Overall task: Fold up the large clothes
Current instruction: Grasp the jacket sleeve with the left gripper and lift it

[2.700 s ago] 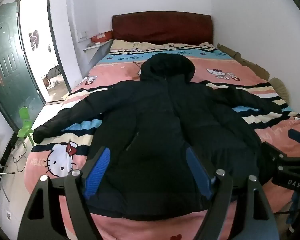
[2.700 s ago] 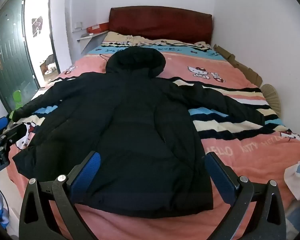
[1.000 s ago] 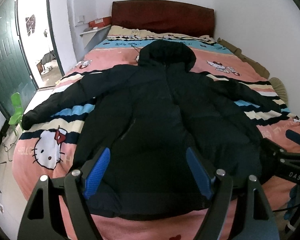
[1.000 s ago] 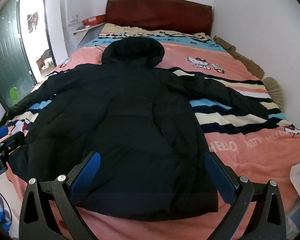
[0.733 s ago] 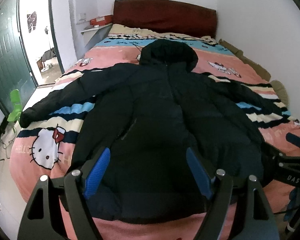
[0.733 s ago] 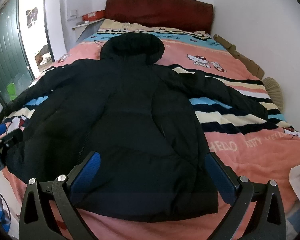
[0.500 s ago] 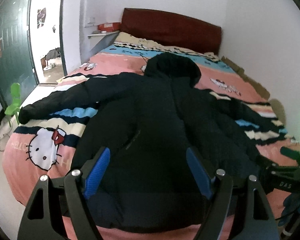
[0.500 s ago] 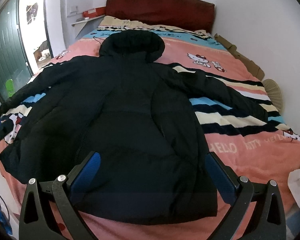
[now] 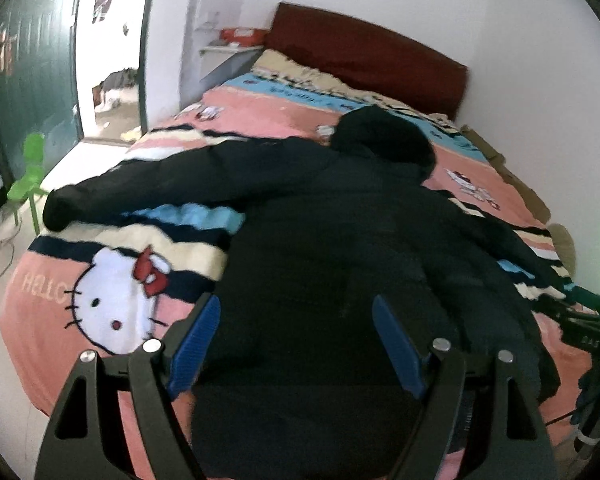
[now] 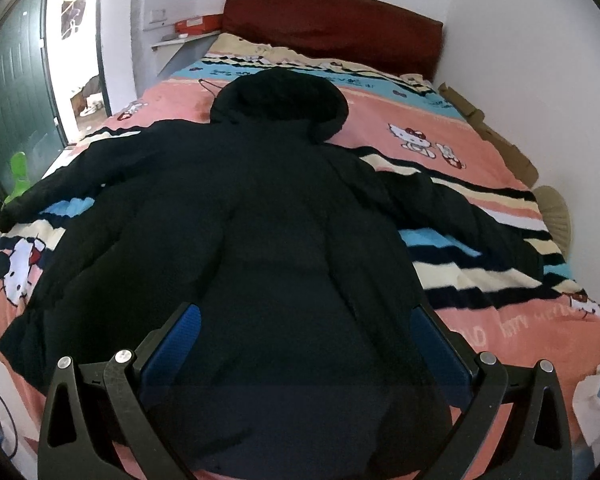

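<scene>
A large black hooded jacket [image 9: 340, 248] lies flat on the bed, front up, hood [image 9: 384, 148] toward the headboard and both sleeves spread out. It also shows in the right wrist view [image 10: 272, 232]. My left gripper [image 9: 296, 340] is open and empty above the jacket's lower left part. My right gripper [image 10: 306, 344] is open and empty above the jacket's hem, near its middle. The right gripper [image 9: 592, 320] also shows at the right edge of the left wrist view.
The bed has a pink Hello Kitty blanket [image 10: 416, 120] and a dark red headboard [image 10: 332, 20]. A white wall runs along the right. A green door [image 9: 24, 64], an open doorway and a small green chair [image 9: 30, 168] stand at the left.
My left gripper has swung toward the left, so the left sleeve and the Hello Kitty print now fill more of its view. My right gripper has moved closer in over the jacket.
</scene>
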A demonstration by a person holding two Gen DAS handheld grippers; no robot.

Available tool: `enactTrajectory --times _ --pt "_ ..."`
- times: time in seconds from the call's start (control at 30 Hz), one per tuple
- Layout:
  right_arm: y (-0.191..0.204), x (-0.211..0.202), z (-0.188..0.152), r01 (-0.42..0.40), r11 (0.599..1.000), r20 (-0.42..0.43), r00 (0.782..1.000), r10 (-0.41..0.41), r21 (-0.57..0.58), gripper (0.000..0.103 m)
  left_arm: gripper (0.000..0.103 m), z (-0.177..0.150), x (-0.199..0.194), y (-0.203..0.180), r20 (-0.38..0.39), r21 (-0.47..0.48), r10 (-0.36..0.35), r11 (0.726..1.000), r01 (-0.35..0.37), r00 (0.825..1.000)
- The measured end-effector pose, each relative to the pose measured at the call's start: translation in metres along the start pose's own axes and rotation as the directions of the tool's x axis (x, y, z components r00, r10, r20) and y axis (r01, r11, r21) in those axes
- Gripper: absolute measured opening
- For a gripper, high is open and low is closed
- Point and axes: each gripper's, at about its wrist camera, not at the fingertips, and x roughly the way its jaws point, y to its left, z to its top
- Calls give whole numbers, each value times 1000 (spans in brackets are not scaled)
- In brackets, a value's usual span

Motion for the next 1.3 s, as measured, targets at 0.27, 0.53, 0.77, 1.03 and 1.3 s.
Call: enactTrajectory --times 0.27,0.53,0.77,1.03,1.3 --pt "21 18 12 -7 1000 -30 1000 6 -19 102 78 25 41 120 -34 -200 95 975 -100 995" --pt "21 30 11 17 1000 -58 998 -17 -16 102 78 42 79 237 -16 -488 76 870 -74 997" --pt "1 37 13 74 997 -72 995 -72 19 102 78 52 106 315 74 -734 -15 676 64 997" --pt "-13 39 18 102 994 -75 992 -98 46 102 76 36 137 352 140 -861 -77 482 160 987" --pt "-12 37 17 104 994 -76 992 -101 31 102 52 41 154 373 181 -898 -85 392 200 980"
